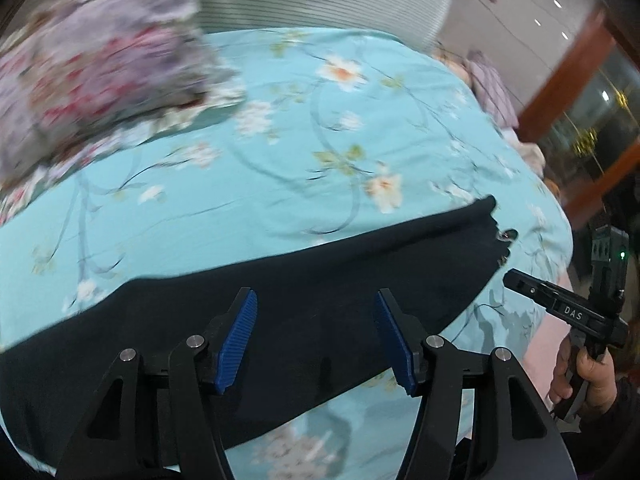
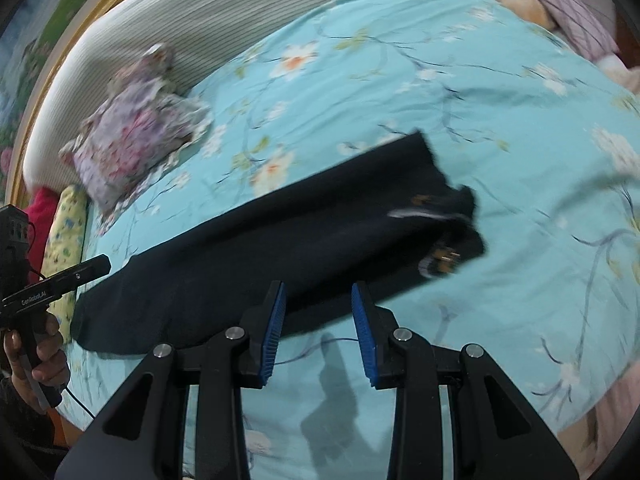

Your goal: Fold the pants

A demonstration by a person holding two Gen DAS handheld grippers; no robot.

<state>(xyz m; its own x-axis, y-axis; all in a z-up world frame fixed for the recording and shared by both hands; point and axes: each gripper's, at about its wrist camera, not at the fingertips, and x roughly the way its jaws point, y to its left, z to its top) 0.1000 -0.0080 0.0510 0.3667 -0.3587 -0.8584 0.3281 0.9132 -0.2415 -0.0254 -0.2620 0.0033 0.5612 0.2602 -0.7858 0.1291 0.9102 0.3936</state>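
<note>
Item: dark navy fabric pants [image 2: 256,264], laid out as one long narrow band across a bed covered with a turquoise floral-print sheet [image 2: 460,120]. One end, showing small metal fittings and a pale stripe, lies toward the middle of the bed; the other end lies near the bed's edge on the left side of the right wrist view.

Left tongs [image 1: 316,336]: black frame, blue ribbed pads [image 1: 236,340], jaws spread wide, nothing between them, positioned over the middle stretch of the pants.

Right tongs [image 2: 319,332]: same make, jaws apart and empty, positioned at the near edge of the pants, with the sheet showing between the pads.

Each tool's handle is held in a bare hand, visible at the margin of the opposite view.

Also on the bed: a crumpled lilac-and-pink floral cloth bundle [image 2: 132,140] near a ribbed pale headboard [image 2: 240,12], well apart from the pants. Both views are blurred.
</note>
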